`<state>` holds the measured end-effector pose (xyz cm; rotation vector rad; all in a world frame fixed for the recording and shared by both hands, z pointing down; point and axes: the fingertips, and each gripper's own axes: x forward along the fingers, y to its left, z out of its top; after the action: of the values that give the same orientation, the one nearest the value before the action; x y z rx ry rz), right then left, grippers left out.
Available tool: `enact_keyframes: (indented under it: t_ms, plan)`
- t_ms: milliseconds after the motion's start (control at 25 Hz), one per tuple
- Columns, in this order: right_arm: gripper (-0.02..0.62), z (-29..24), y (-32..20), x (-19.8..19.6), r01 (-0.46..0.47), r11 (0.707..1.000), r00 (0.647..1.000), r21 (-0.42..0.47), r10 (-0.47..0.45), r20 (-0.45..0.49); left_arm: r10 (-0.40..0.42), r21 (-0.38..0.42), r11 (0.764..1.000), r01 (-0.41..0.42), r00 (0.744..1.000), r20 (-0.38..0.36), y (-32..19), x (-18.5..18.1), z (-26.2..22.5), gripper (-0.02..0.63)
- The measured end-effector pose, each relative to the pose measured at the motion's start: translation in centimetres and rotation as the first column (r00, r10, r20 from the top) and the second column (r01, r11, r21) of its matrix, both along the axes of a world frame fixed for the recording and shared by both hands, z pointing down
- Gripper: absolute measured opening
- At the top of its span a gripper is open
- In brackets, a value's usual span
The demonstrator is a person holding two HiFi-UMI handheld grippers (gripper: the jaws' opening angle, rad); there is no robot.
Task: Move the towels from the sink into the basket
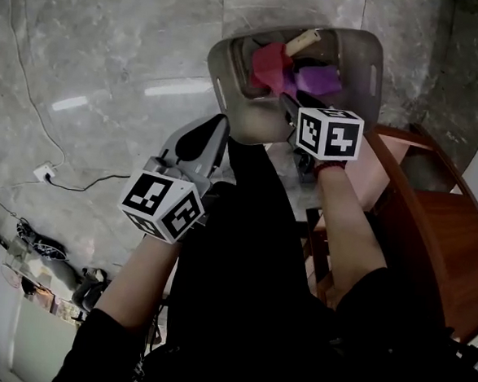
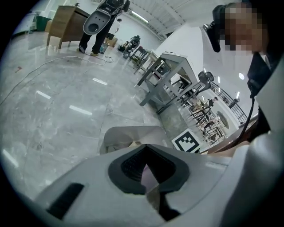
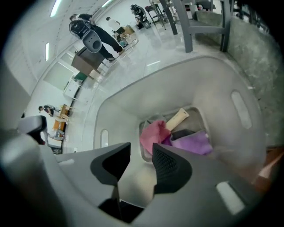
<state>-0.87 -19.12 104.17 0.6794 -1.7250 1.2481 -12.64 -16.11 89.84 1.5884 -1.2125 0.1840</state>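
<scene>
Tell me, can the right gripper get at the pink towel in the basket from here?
Probably yes. The right gripper hangs open and empty over the basket, and the pink towel lies uncovered on top beside the purple towel, straight beyond the jaws.

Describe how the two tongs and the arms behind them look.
The left tongs and right tongs both have light grey moulded shells with black ribbed pads that taper to a point. Each carries a white cube printed with black square markers. The person wears a black top with short sleeves.
</scene>
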Motion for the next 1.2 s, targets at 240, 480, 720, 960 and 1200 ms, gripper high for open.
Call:
enact_keyframes:
  t_ms: [240,480,720,960,1200]
  plan:
    - [0.153,-7.3,-0.4,2.0,-0.128,0.98,0.988,0.154,0.14,-0.069,0.095,0.111,0.989,-0.093,0.995,-0.016,0.8,0.6,-7.3,0.003]
    - [0.009,-20.4,1.8,3.1,-0.259,0.879,0.948,0.399,0.311,-0.069,0.254,0.263,0.93,-0.257,0.966,0.044,3.2,0.6,-19.1,0.003]
    - [0.009,-41.3,3.2,-0.9,-0.504,0.69,0.863,0.52,0.381,0.331,0.255,0.469,0.852,-0.234,0.967,0.019,4.2,-0.4,-33.5,0.003]
    - [0.002,-62.7,7.5,-1.0,-0.476,0.451,0.879,0.755,0.231,0.417,0.282,0.646,0.737,-0.199,0.959,-0.026,8.7,0.3,-49.0,0.003]
    - [0.006,-77.7,12.4,0.5,-0.479,0.282,0.878,0.831,0.16,0.452,0.416,0.756,0.61,-0.237,0.908,-0.052,10.7,0.8,-62.3,0.003]
